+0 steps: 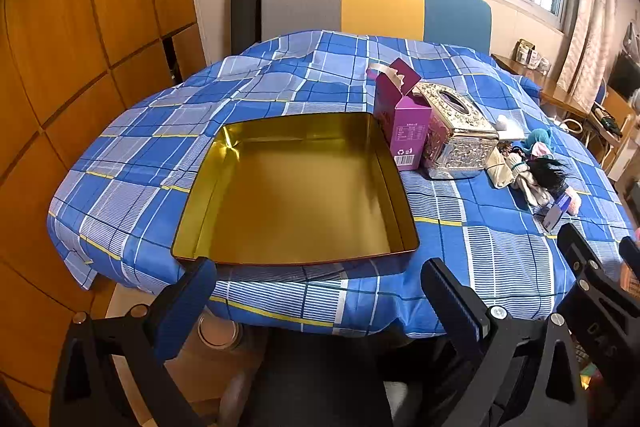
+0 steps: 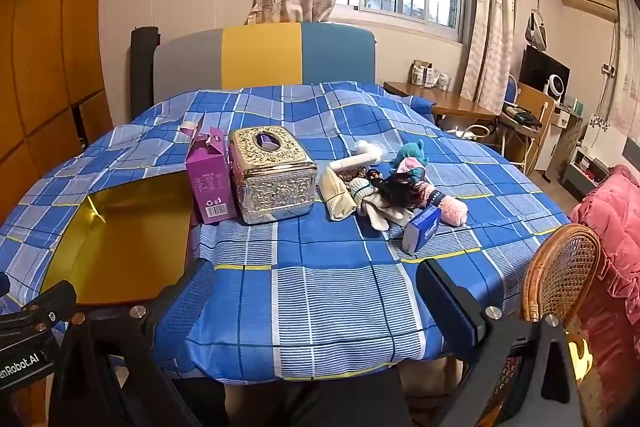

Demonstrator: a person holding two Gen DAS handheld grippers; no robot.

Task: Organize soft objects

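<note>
A heap of soft things (image 2: 384,187) lies on the table right of centre: beige and white socks, a black hairy piece, a teal plush, a pink fluffy item (image 2: 452,209) and a blue tissue pack (image 2: 420,229). It also shows in the left wrist view (image 1: 532,171). An empty gold tin (image 1: 296,195) sits at the table's left front; it also shows in the right wrist view (image 2: 120,243). My left gripper (image 1: 316,303) is open and empty just before the tin's near rim. My right gripper (image 2: 316,303) is open and empty over the table's front edge, well short of the heap.
A purple carton (image 2: 212,179) and an ornate silver tissue box (image 2: 272,175) stand between the tin and the heap. A blue checked cloth (image 2: 328,287) covers the table. A colour-block chair (image 2: 260,55) stands behind it; a rattan chair (image 2: 560,275) stands at the right.
</note>
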